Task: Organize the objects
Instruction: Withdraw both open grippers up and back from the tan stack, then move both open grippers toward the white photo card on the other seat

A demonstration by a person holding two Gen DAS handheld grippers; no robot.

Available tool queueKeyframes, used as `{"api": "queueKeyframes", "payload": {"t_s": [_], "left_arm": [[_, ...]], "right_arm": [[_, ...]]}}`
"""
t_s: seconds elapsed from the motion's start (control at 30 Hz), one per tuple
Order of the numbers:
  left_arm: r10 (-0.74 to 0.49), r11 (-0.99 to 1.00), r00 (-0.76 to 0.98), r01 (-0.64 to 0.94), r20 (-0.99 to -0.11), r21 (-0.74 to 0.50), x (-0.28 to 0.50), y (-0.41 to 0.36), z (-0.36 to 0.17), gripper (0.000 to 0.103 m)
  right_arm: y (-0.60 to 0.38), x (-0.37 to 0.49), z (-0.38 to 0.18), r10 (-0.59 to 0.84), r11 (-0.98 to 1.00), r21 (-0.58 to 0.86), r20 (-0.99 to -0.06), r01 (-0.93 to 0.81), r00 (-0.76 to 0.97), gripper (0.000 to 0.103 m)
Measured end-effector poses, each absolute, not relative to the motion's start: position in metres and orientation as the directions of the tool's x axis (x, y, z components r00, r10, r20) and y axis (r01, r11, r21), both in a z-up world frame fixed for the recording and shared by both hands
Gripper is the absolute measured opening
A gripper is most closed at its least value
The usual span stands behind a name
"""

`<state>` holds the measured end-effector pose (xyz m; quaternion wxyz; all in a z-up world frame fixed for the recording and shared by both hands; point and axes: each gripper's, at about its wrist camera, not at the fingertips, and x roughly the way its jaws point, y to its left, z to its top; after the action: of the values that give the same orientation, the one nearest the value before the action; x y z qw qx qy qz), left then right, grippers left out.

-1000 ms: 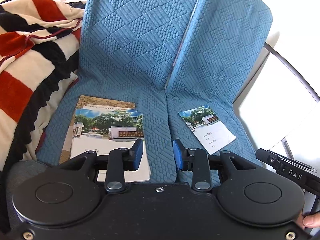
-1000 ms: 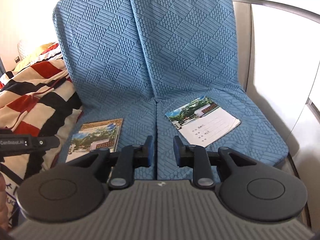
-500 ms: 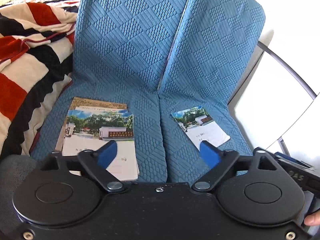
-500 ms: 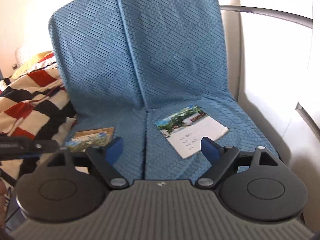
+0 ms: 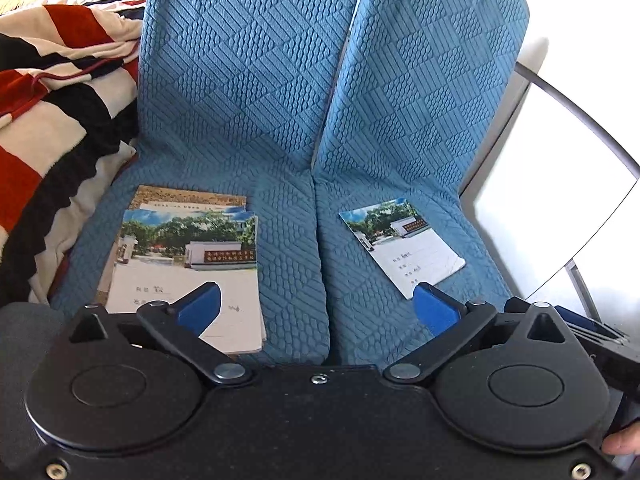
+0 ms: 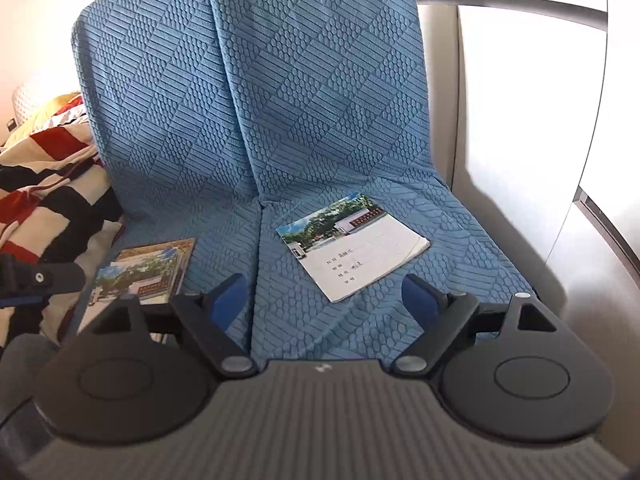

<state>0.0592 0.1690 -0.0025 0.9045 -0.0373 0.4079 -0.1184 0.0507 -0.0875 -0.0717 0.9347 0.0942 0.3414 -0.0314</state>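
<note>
Two blue quilted seat cushions [image 5: 288, 248] lie side by side. On the left cushion rests a small stack of booklets [image 5: 188, 264] with a photo cover on top. A single booklet [image 5: 404, 248] of the same kind lies askew on the right cushion. My left gripper [image 5: 314, 300] hovers over the seam between the cushions, its jaws opening with nothing between them. In the right wrist view, my right gripper [image 6: 323, 286] is open and empty just in front of the single booklet [image 6: 356, 248]. The stack [image 6: 144, 272] shows at its left.
A red, black and cream striped blanket [image 5: 52, 120] is piled against the left cushion. A grey metal rail [image 5: 580, 120] and pale wall panels border the right side. Part of the other gripper's body [image 5: 592, 336] and a person's fingertip [image 5: 620, 444] show at the lower right.
Both grippers' jaws have spread from nearly shut to wide apart. Both have moved a little forward and down toward the seat, so the booklets look closer.
</note>
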Motion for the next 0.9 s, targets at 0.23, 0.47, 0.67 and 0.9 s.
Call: {"api": "queueKeyframes", "payload": {"t_s": [0.23, 0.47, 0.67, 0.9], "left_arm": [[-0.276, 0.961, 0.608, 0.195, -0.744, -0.197, 0.073, 0.146, -0.018, 0.102], [-0.314, 0.948, 0.566, 0.232, -0.763, -0.218, 0.09, 0.118, -0.035, 0.1], [-0.332, 0.942, 0.544, 0.231, -0.771, -0.242, 0.108, 0.103, -0.051, 0.081], [-0.352, 0.932, 0.495, 0.268, -0.794, -0.246, 0.128, 0.082, -0.072, 0.061]], "right_arm": [[-0.106, 0.053, -0.102, -0.028, 0.965, 0.182, -0.643, 0.188, 0.766, 0.086], [-0.123, 0.072, -0.127, -0.065, 0.952, 0.19, -0.642, 0.241, 0.764, 0.075], [-0.139, 0.087, -0.149, -0.083, 0.913, 0.255, -0.648, 0.318, 0.757, 0.06], [-0.135, 0.12, -0.167, -0.097, 0.921, 0.237, -0.627, 0.308, 0.773, 0.025]]}}
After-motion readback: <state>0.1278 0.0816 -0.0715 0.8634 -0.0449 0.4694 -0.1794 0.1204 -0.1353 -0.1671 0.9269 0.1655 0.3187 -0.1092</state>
